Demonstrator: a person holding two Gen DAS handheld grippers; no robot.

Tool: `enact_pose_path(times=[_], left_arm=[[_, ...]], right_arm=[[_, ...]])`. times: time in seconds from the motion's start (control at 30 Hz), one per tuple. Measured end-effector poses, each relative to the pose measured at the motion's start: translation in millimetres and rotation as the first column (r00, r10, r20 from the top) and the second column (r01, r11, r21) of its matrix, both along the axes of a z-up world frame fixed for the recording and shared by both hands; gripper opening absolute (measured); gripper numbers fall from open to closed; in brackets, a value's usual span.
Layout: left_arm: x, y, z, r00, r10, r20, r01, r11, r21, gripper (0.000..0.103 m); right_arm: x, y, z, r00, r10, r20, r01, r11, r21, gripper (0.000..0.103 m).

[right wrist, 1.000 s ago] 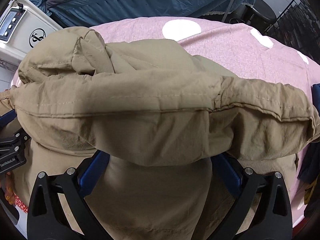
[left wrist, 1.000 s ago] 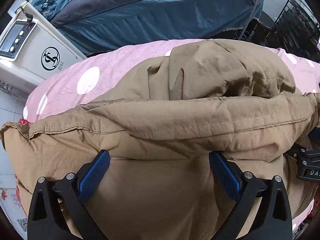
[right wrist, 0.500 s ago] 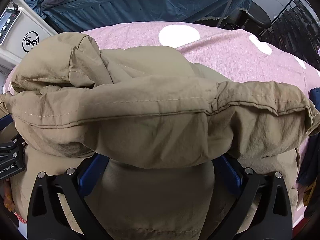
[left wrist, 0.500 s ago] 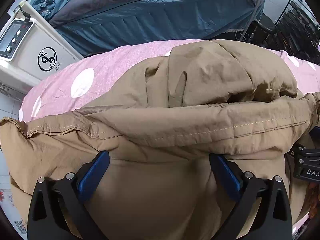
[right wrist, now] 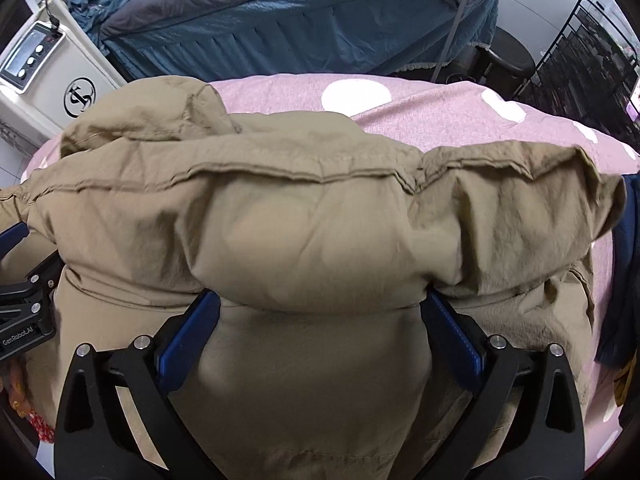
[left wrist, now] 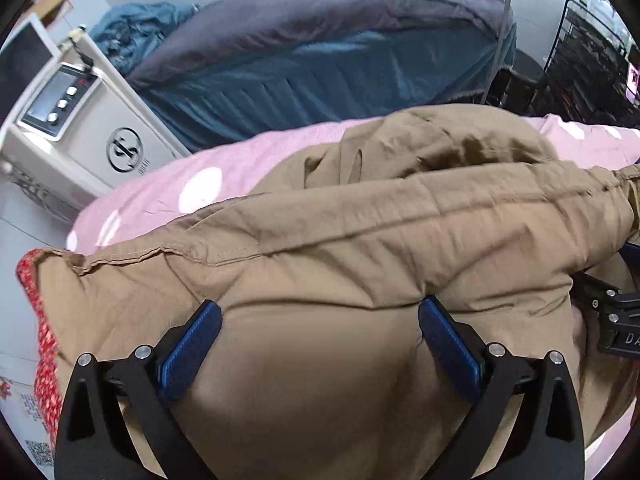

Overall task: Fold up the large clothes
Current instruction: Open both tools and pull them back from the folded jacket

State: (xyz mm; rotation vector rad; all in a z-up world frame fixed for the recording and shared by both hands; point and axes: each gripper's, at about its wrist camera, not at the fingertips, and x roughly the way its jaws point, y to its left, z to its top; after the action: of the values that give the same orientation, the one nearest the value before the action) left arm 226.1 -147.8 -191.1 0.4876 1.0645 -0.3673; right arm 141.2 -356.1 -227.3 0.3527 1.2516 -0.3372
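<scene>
A large tan padded coat (left wrist: 380,216) lies bunched on a pink bed cover with white dots (left wrist: 168,196). It also fills the right wrist view (right wrist: 320,216). My left gripper (left wrist: 320,312) has its blue pads spread wide, with thick coat fabric bulging between and over them. My right gripper (right wrist: 320,304) stands the same way, its pads wide apart around a fat roll of the coat near the hem. The fingertips of both are partly hidden under the fabric. Each gripper's body shows at the edge of the other's view.
A white machine with a control panel (left wrist: 80,128) stands at the left. A bed with dark blue and grey bedding (left wrist: 340,52) lies beyond. A black wire rack (left wrist: 592,60) stands at the right. Dark blue cloth (right wrist: 624,280) hangs at the right edge.
Both grippers have lifted and pushed the coat's folded roll forward over the rest of the coat. The views have tilted up, showing more of the far bed. The jaws stay wide.
</scene>
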Motion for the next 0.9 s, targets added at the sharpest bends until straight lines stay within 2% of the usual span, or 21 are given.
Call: enact_pose_path(times=[0.2, 0.33, 0.43, 0.57, 0.63, 0.77, 0.9], left_arm=[[-48.8, 23.5, 38.0, 0.999, -0.001, 0.054, 0.004, 0.998, -0.069, 0.097], [-84.9, 41.4, 54.2, 1.000, 0.006, 0.029, -0.003, 0.993, -0.122, 0.097], [-111.2, 50.1, 57.7, 1.000, 0.010, -0.004, -0.010, 0.989, -0.147, 0.097], [-152.6, 53.0, 50.5, 0.997, -0.011, -0.071, 0.004, 0.995, -0.101, 0.097], [-168.4, 54.4, 49.1, 0.997, -0.025, -0.075, 0.019, 0.996, -0.083, 0.097], [-182.3, 55.0, 53.5, 0.997, -0.057, -0.051, 0.055, 0.998, -0.036, 0.097], [-178.5, 68.2, 62.7, 1.000, 0.002, -0.012, -0.002, 1.000, -0.024, 0.097]], right_arm=[[-45.0, 10.3, 35.9, 0.997, -0.042, 0.069, 0.044, 0.999, -0.026, 0.099], [-83.4, 32.0, 62.1, 0.993, -0.031, 0.117, 0.039, 0.997, -0.067, 0.099], [-111.3, 54.1, 74.2, 0.995, -0.004, 0.102, 0.011, 0.997, -0.074, 0.099], [-139.9, 83.6, 69.7, 0.999, 0.026, 0.023, -0.024, 0.998, -0.057, 0.099], [-151.9, 94.3, 67.5, 1.000, 0.015, -0.002, -0.015, 0.999, -0.029, 0.099], [-165.6, 106.1, 71.5, 0.999, 0.017, -0.027, -0.019, 0.999, -0.045, 0.098], [-173.2, 114.6, 84.8, 0.999, 0.033, -0.027, -0.035, 0.994, -0.102, 0.098]])
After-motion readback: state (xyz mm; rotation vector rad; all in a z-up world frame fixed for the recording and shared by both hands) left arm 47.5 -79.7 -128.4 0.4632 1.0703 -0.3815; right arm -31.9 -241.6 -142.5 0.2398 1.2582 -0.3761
